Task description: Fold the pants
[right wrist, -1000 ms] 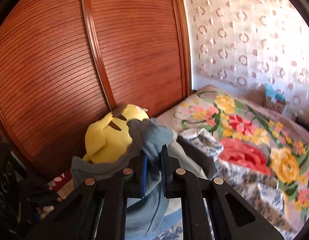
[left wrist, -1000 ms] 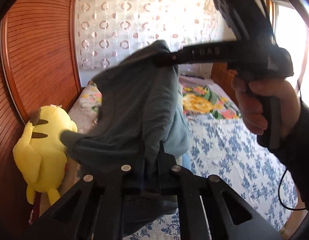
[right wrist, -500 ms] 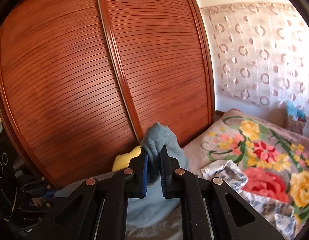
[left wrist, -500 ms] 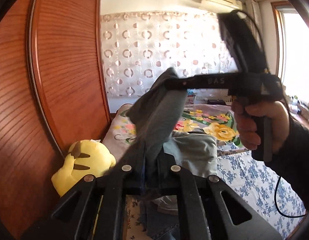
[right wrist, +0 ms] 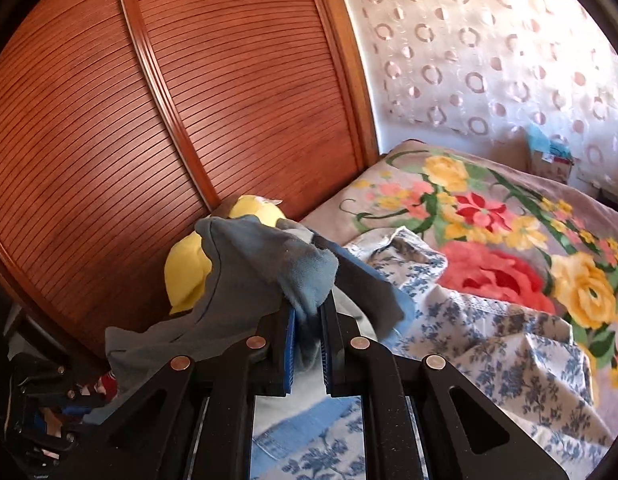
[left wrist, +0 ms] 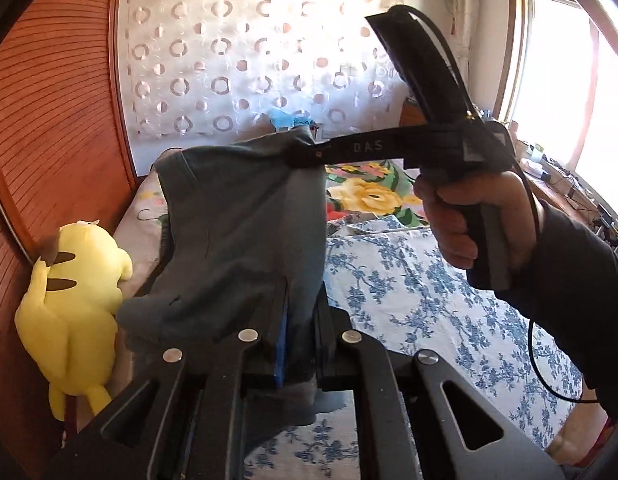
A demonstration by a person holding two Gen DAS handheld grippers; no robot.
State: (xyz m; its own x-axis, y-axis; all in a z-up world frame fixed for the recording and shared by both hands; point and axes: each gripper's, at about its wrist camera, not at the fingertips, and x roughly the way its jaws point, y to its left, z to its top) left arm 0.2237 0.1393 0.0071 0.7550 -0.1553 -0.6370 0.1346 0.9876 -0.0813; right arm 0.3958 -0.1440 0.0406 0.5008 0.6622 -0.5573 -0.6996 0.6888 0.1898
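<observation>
The grey-blue pants point(left wrist: 237, 240) are shown lifted clear of the bed point(left wrist: 409, 300), stretched between two hand-held grippers. One edge of the fabric is pinched between the fingers of the left gripper point(left wrist: 299, 344), whose jaws are opening slightly with the cloth still clamped between the blue pads. The opposite corner is clenched at the tip of the right gripper point(left wrist: 305, 152), which is held by a hand point(left wrist: 465, 216) in a dark sleeve point(left wrist: 581, 280); in its own view, the right gripper point(right wrist: 309, 344) is seen closed on a bunched fold of the pants point(right wrist: 277, 272). A yellow plush toy point(left wrist: 73, 304) is propped just beside the slatted wooden wardrobe door point(right wrist: 149, 100). A floral blanket point(right wrist: 489, 216) is spread at the head of the bed, with a blue-flowered sheet point(left wrist: 429, 312) nearer. A curtain with ring patterns point(left wrist: 249, 60) is hung on the far wall.
</observation>
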